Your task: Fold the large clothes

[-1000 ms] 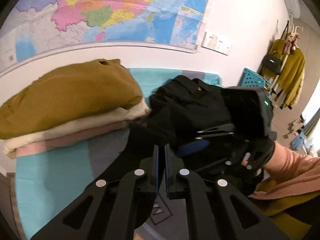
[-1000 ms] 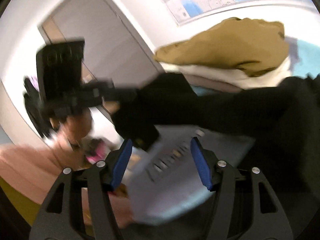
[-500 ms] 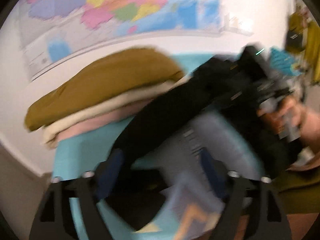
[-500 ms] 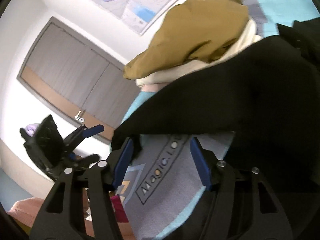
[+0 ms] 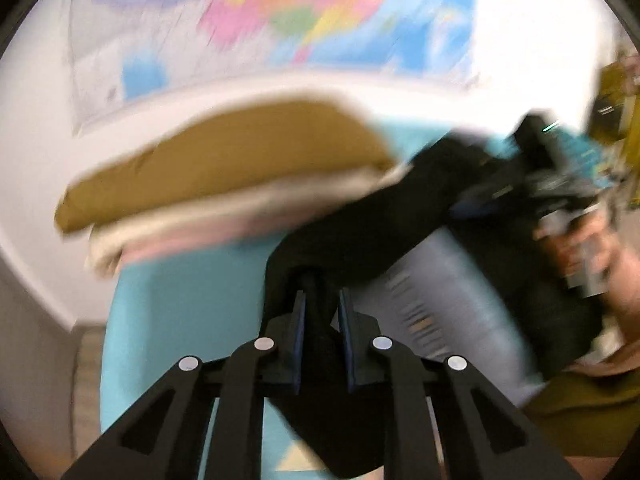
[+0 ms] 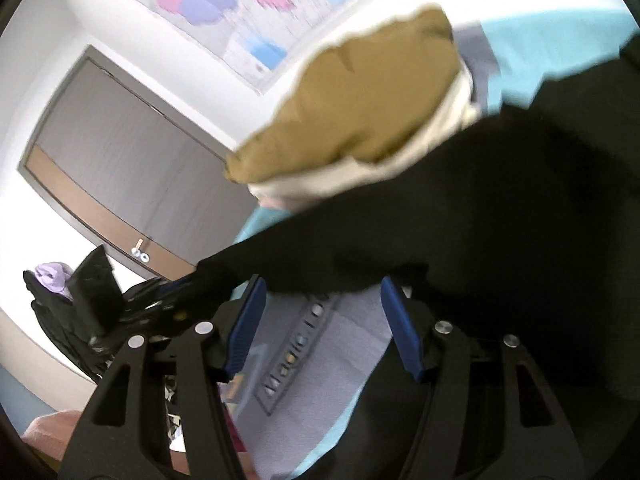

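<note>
A black garment (image 5: 360,232) lies stretched across the teal and grey mat (image 5: 180,304). My left gripper (image 5: 322,300) is closing its jaws, and the blue pads pinch one end of the black fabric. In the right wrist view the same garment (image 6: 480,220) runs as a dark band just beyond my right gripper (image 6: 323,282). That gripper stands open, with only the grey lettered patch of the mat (image 6: 304,344) showing between its pads. The left gripper (image 6: 172,292) appears at the left there, at the garment's narrow end. A hand (image 5: 592,248) holds the right gripper at the right edge.
A stack of folded clothes (image 5: 224,168), mustard on cream and pink, sits on the mat against the wall, also the stack (image 6: 352,108) in the right wrist view. A map (image 5: 280,12) hangs above it. A grey door (image 6: 120,168) is at the left.
The left jaws went from shut to wide open, then closed on the black fabric's end. The right gripper rolled and stayed open. Both views shifted sideways along the garment.
</note>
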